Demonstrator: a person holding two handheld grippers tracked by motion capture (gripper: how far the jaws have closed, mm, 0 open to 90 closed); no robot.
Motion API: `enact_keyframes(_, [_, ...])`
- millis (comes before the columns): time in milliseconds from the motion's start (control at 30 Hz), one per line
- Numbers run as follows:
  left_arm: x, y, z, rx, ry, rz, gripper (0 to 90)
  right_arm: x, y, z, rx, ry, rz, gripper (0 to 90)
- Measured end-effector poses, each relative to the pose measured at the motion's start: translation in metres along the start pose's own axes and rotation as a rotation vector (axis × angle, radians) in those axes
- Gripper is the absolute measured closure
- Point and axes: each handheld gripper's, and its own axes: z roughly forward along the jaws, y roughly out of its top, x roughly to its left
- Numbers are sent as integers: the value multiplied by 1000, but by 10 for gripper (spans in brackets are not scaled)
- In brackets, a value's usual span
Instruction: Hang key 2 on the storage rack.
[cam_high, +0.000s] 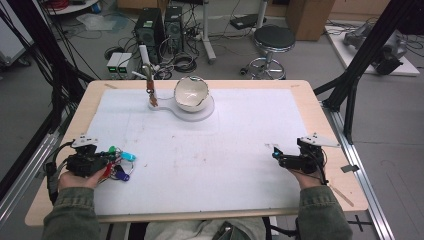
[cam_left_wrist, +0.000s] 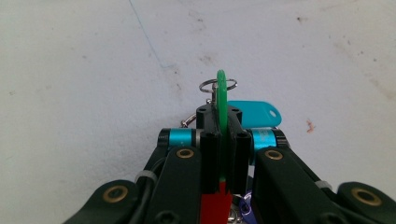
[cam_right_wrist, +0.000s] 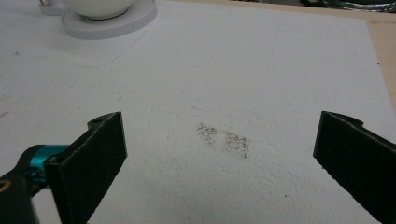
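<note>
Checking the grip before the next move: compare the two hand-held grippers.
The left hand-held gripper is shut on the green key tag; the right hand-held gripper stands wide open with nothing between its jaws. The left sits among coloured tags; the right is over bare white mat. Both have black jaws and stay low.

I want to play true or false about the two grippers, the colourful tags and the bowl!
1. The left gripper pinches a green tag. True.
2. The right gripper holds a tag. False: its jaws stand wide open over bare mat.
3. The white bowl sits at the far side of the table. True.
4. The teal tag lies inside the bowl. False: it lies on the mat beside the left gripper.
</note>
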Motion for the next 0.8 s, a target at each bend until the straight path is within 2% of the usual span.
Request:
enact_keyframes(100, [0,1,-1,-5,-1,-6,863,0,0,0,1,-1,0,18])
enact_keyframes(267, [-2,5,-4,-23,8,13,863,-2,-1,1,7,-9,15,18])
enact_keyframes(467, [-1,8,-5,-54,7,20,863,-4,-2,0,-14,-19,34,18])
enact_keyframes(633, [5,13,-12,-113,1,-9,863,-4,-3,-3,-46,-25,35,18])
enact_keyframes(800, [7,15,-14,-130,7,-19,863,-3,-3,-4,-56,-31,35,18])
